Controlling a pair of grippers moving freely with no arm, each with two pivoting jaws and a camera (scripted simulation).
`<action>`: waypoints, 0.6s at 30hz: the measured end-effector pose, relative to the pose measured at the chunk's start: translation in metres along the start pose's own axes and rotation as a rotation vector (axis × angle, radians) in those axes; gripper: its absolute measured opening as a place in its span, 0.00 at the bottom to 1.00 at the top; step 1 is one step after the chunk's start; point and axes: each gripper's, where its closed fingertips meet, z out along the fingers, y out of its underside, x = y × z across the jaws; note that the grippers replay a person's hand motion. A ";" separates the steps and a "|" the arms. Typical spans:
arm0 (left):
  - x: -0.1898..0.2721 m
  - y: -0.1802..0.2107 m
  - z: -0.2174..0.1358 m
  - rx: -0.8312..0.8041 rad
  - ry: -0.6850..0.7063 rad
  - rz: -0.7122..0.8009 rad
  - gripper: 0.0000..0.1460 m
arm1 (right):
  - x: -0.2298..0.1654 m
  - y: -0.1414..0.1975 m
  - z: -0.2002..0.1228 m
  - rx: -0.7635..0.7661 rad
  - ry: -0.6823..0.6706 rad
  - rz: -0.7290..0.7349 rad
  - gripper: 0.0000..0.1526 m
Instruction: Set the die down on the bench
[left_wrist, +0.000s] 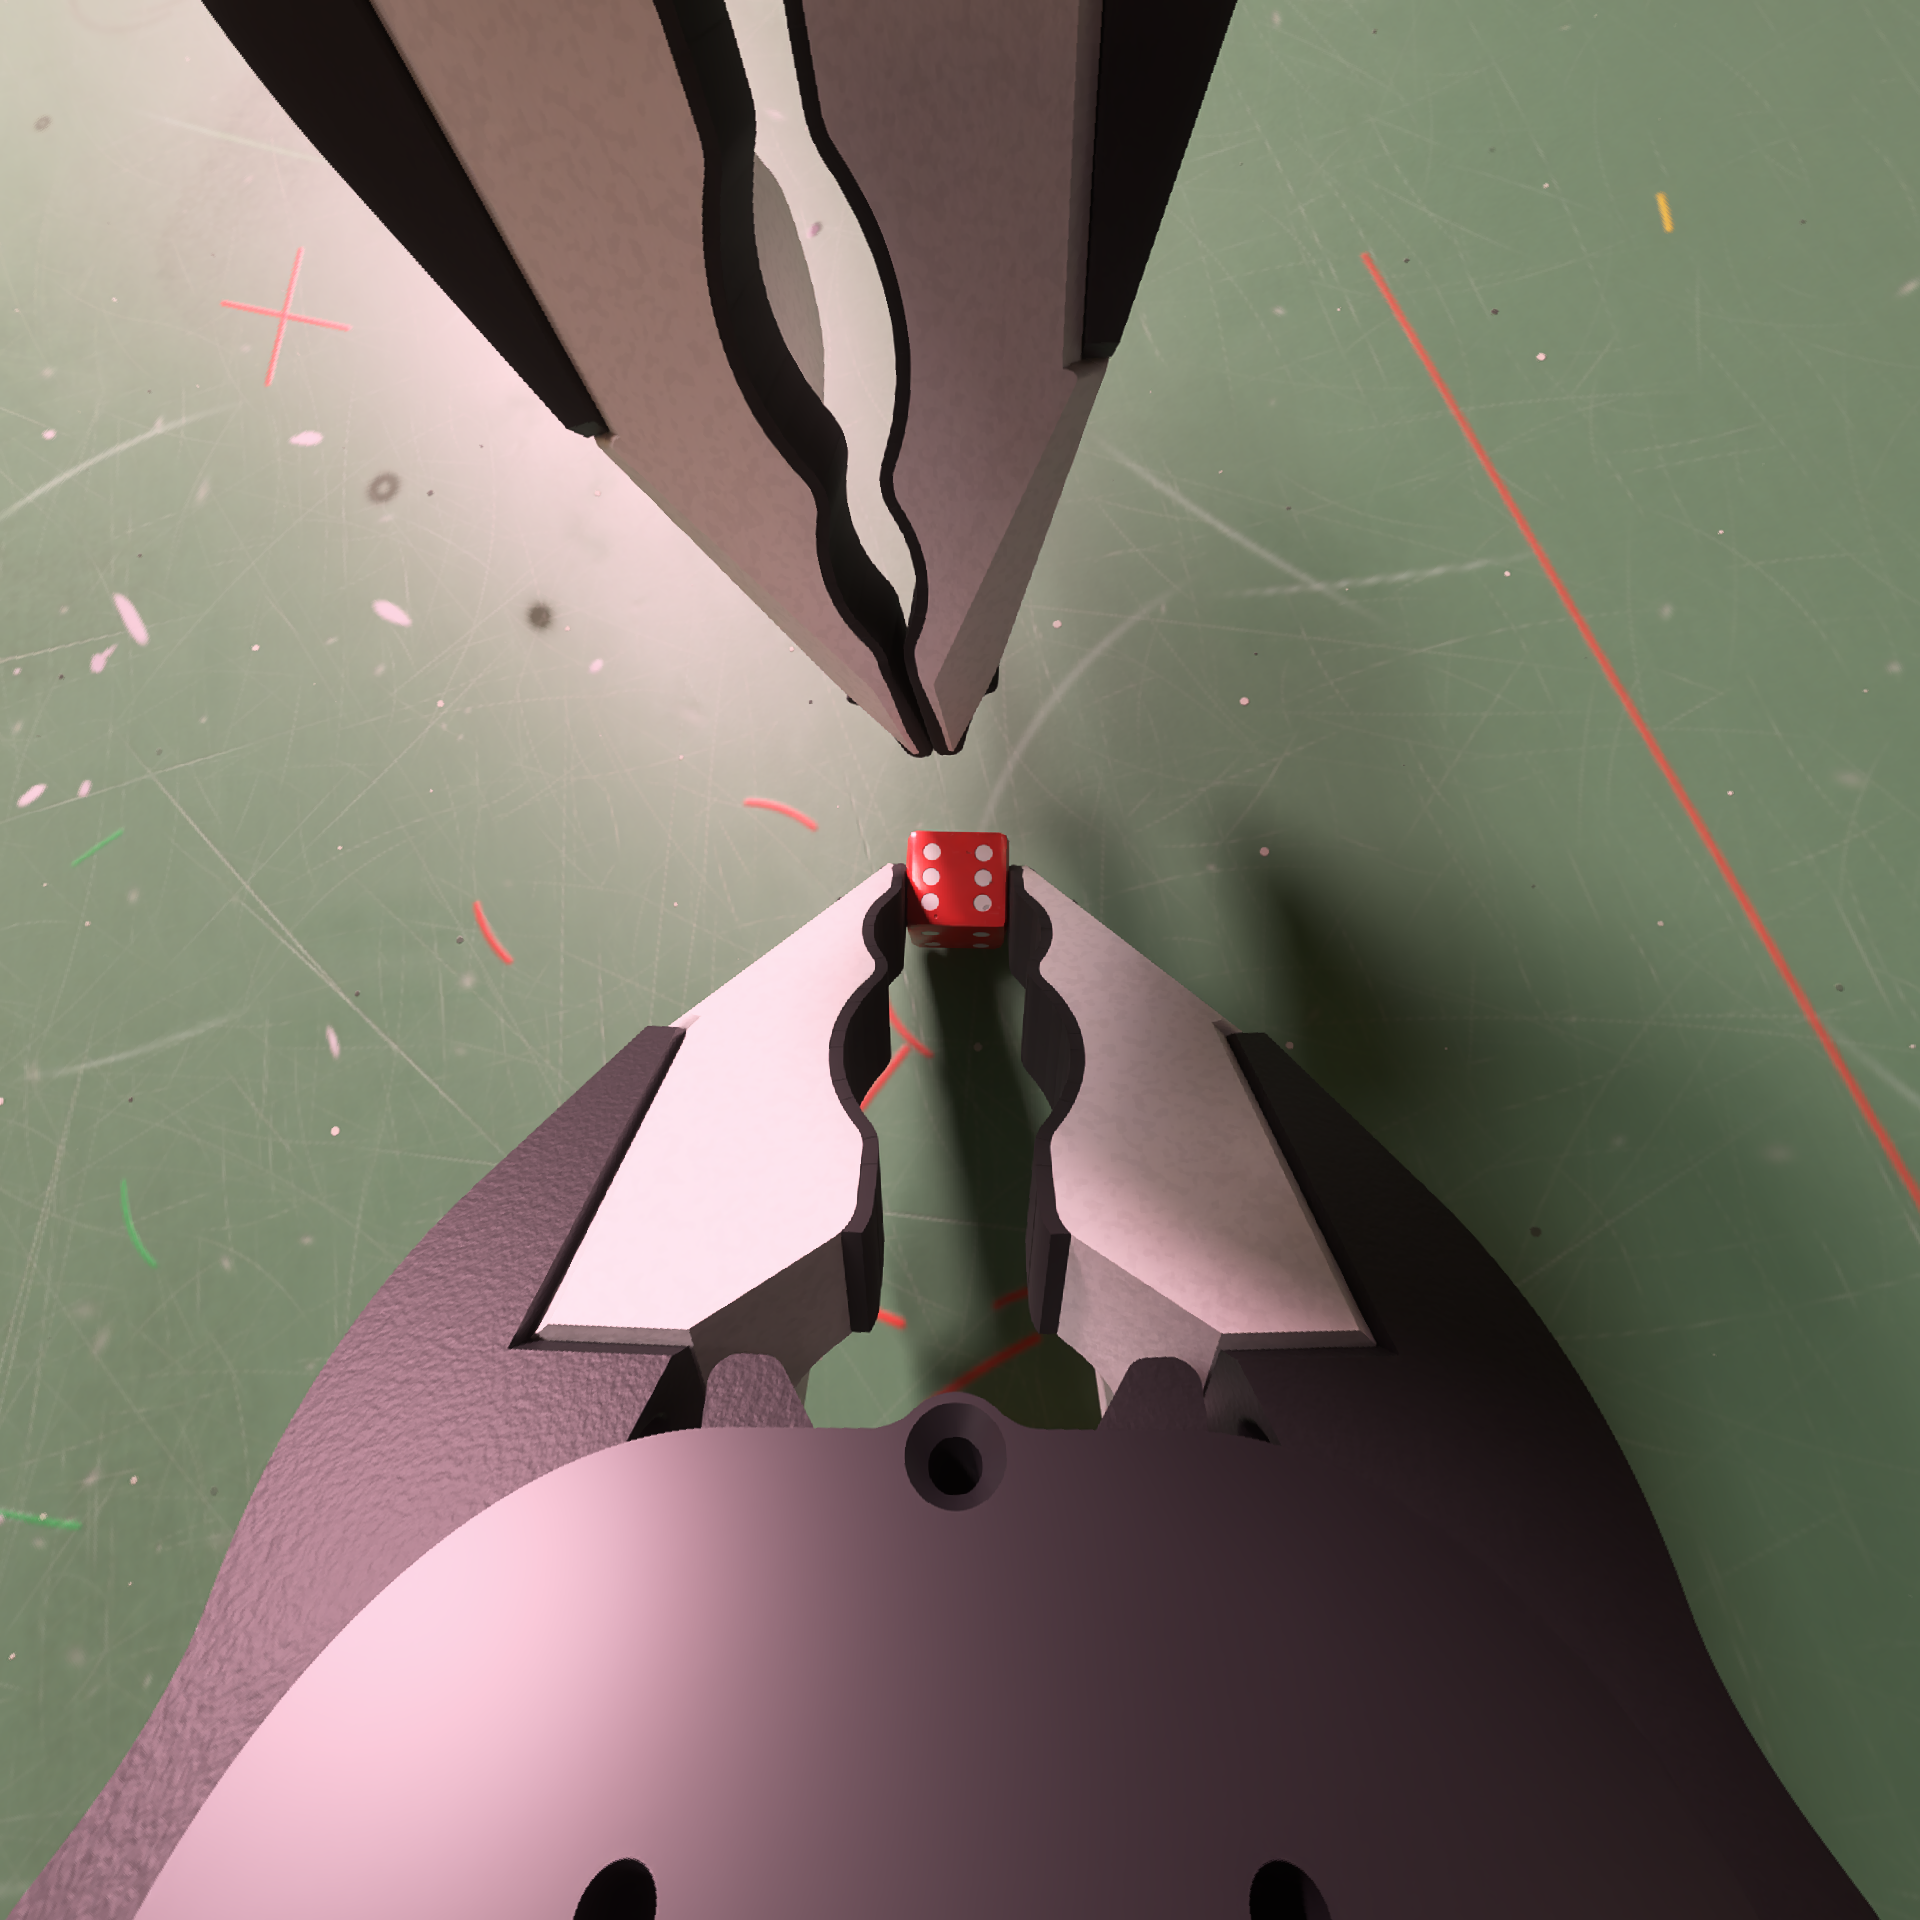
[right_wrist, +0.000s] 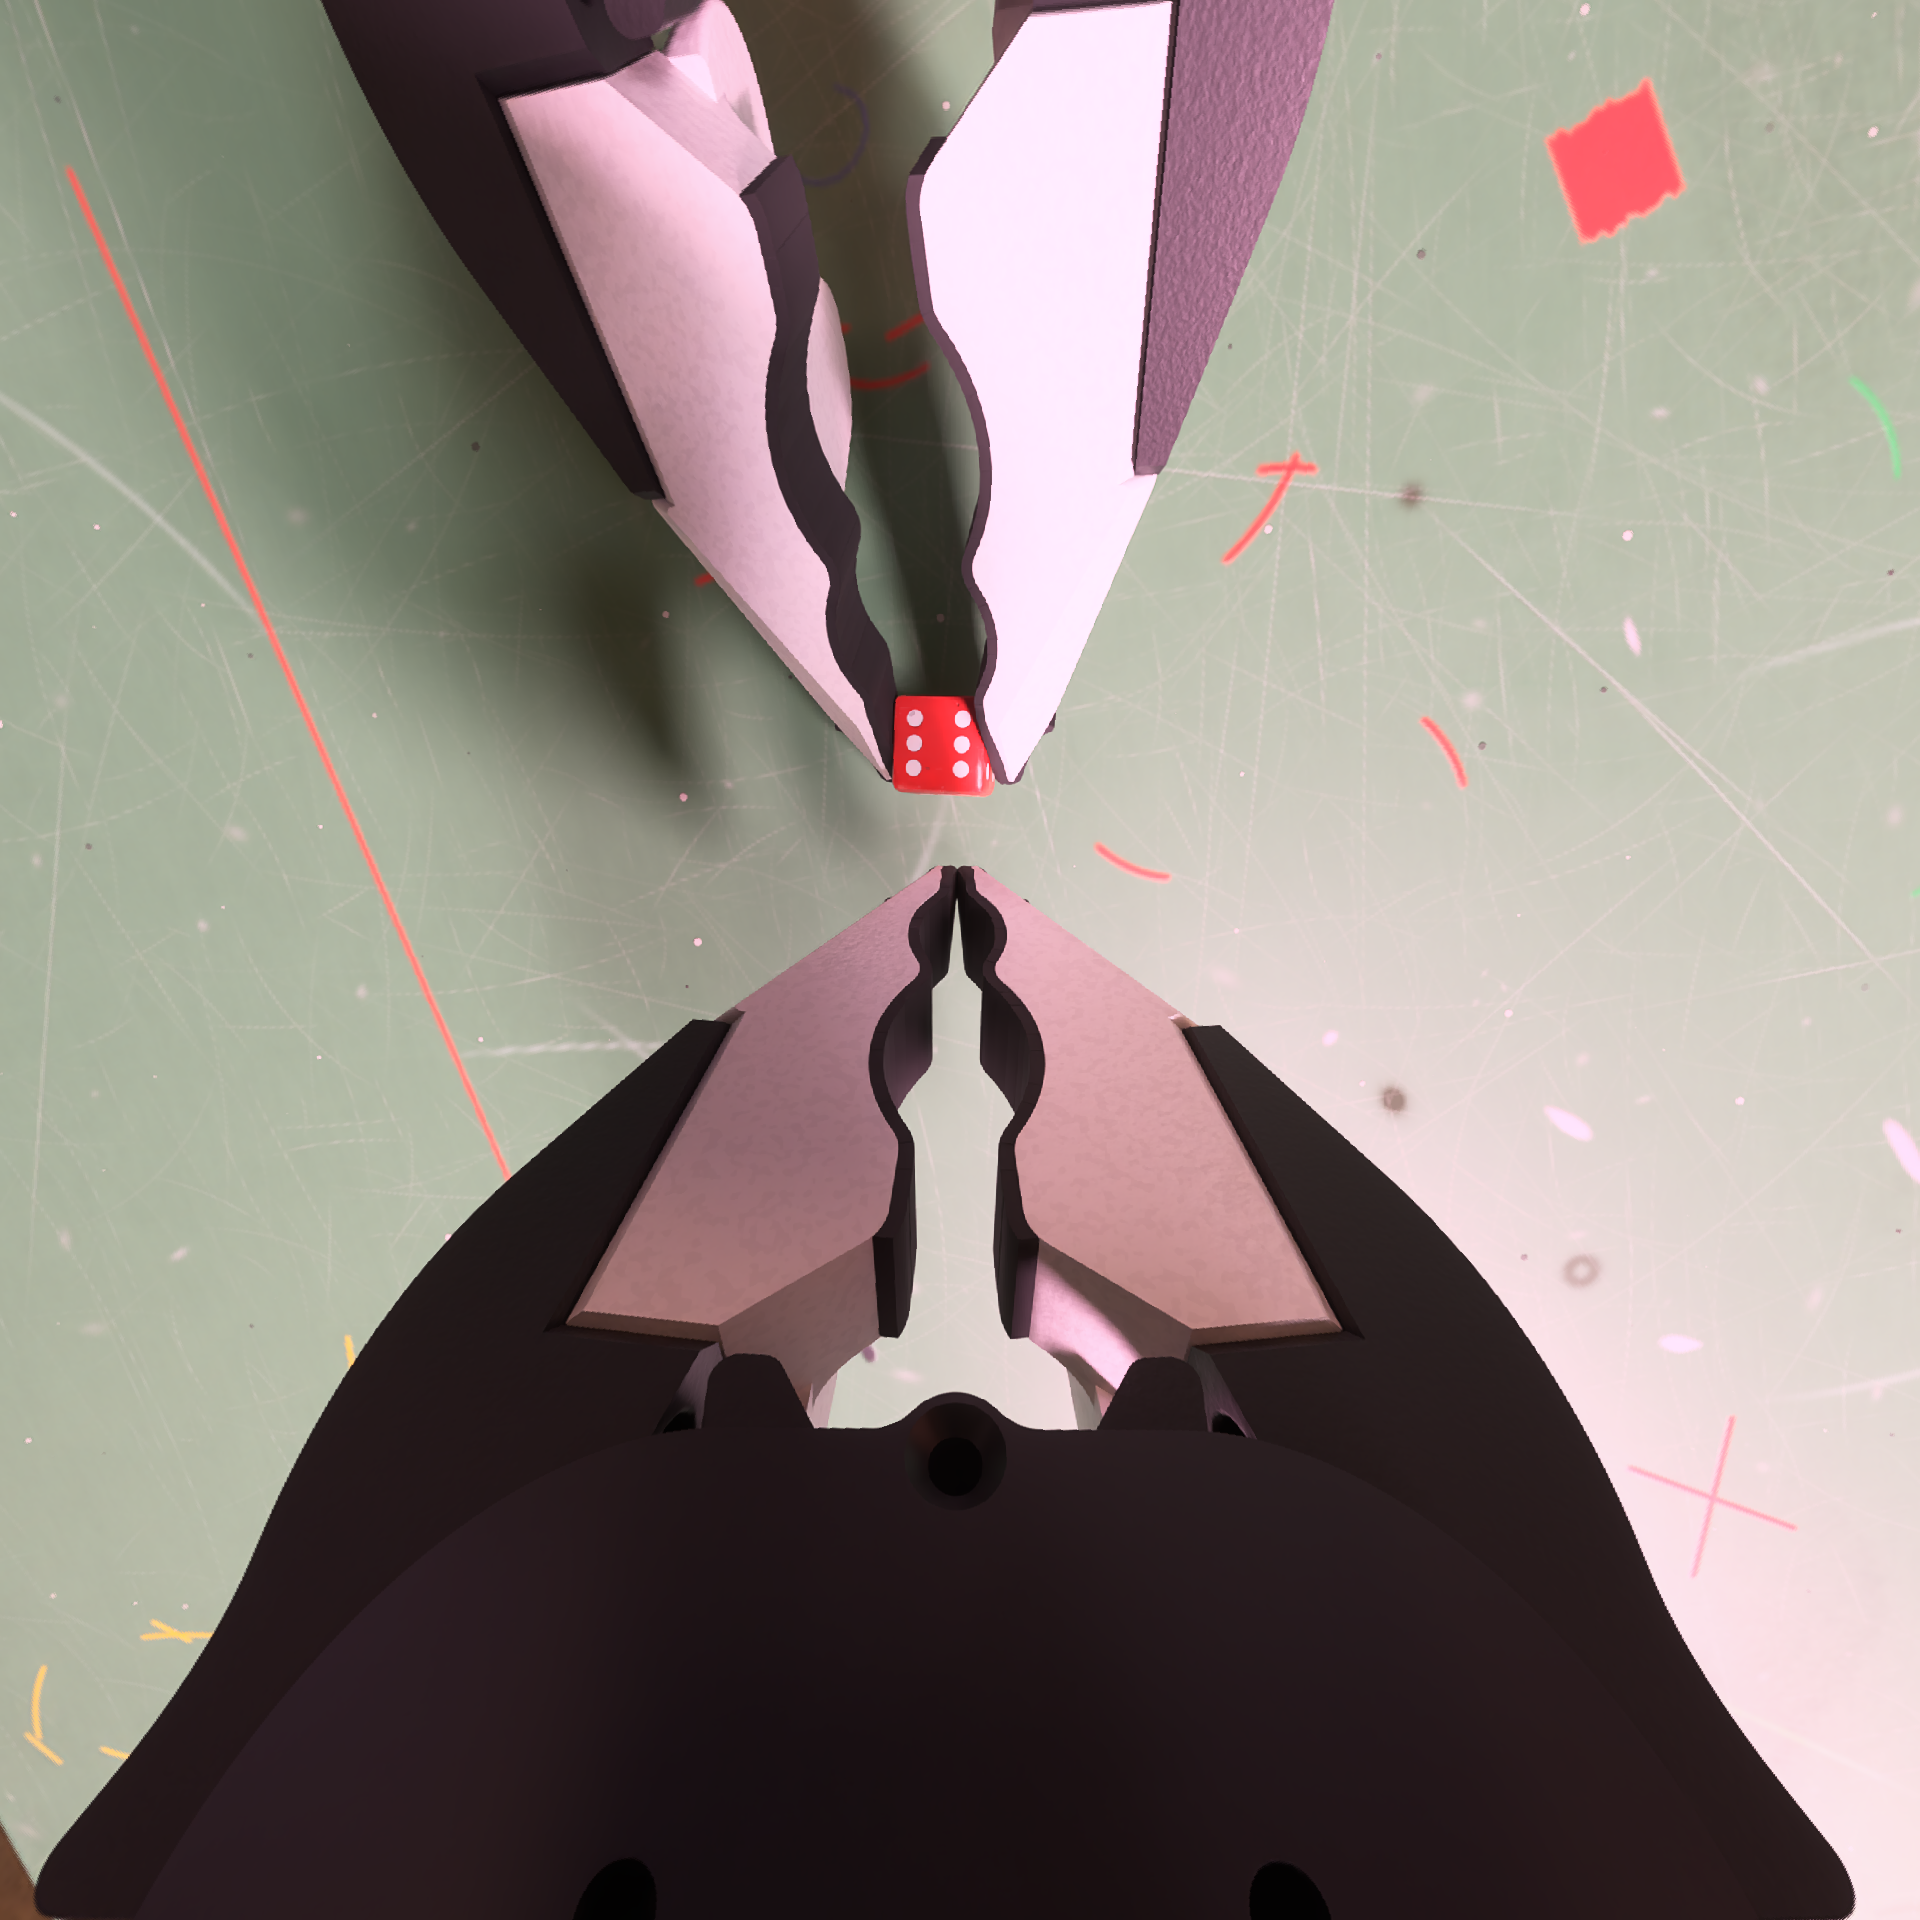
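Die (left_wrist: 957, 886), red with white pips, sits pinched between the fingertips of the left gripper (left_wrist: 957, 904), whose two pale fingers press its opposite sides while the six-pip face looks up at the camera. From that gripper outward, the tips of the right gripper (left_wrist: 932, 748) point straight at the die from the far side, just beyond it and not touching it; its jaws are drawn together with nothing between them. In the right wrist view the same layout appears mirrored: the right gripper (right_wrist: 956, 873) is clenched on empty air, its fingertips meeting, and the die (right_wrist: 940, 745) lies just past them, clamped by the left gripper (right_wrist: 943, 753) coming in from the top. Whether the die touches the bench (left_wrist: 1455, 727) or hangs slightly above it cannot be told; a dark shadow spreads on the green surface beside and behind the die. The bench top around the die is scuffed green, crossed with fine pale scratches. A long thin red line (left_wrist: 1642, 727) runs diagonally well to one side of the die, short red arcs (left_wrist: 781, 812) lie near it, a faint pink cross (left_wrist: 283, 317) lies farther off, and a red square patch (right_wrist: 1614, 161) sits well away.
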 end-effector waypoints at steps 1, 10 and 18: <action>0.000 0.000 0.000 0.001 -0.003 0.000 0.13 | 0.000 0.000 0.000 -0.001 0.003 0.000 0.00; 0.003 0.002 -0.002 0.007 0.024 -0.011 0.13 | 0.000 -0.001 0.001 -0.015 -0.016 0.008 0.00; 0.007 0.005 -0.006 0.002 0.054 -0.007 0.13 | 0.000 0.001 0.002 -0.051 -0.031 0.011 0.00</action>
